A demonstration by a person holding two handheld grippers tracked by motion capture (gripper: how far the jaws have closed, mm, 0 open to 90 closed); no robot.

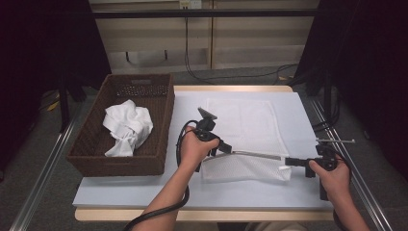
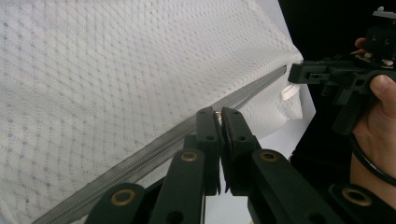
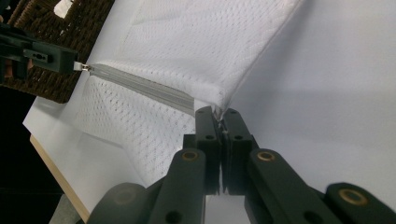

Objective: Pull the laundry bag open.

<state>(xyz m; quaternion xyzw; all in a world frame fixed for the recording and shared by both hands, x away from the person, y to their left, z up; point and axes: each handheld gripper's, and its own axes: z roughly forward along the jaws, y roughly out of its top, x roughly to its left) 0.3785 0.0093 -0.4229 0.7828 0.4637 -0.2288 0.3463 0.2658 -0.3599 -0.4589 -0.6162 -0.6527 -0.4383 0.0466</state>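
Left gripper [image 1: 226, 149] pinched on zipper pull; right gripper [image 1: 287, 161] clamps mesh bag [image 1: 245, 166] corner, bag stretched between.

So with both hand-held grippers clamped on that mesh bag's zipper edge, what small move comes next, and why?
Probably draw the left hand-held gripper left along the grey zipper. It pinches the metal pull, while the right hand-held gripper holds the white mesh laundry bag at its far corner, keeping the edge taut.
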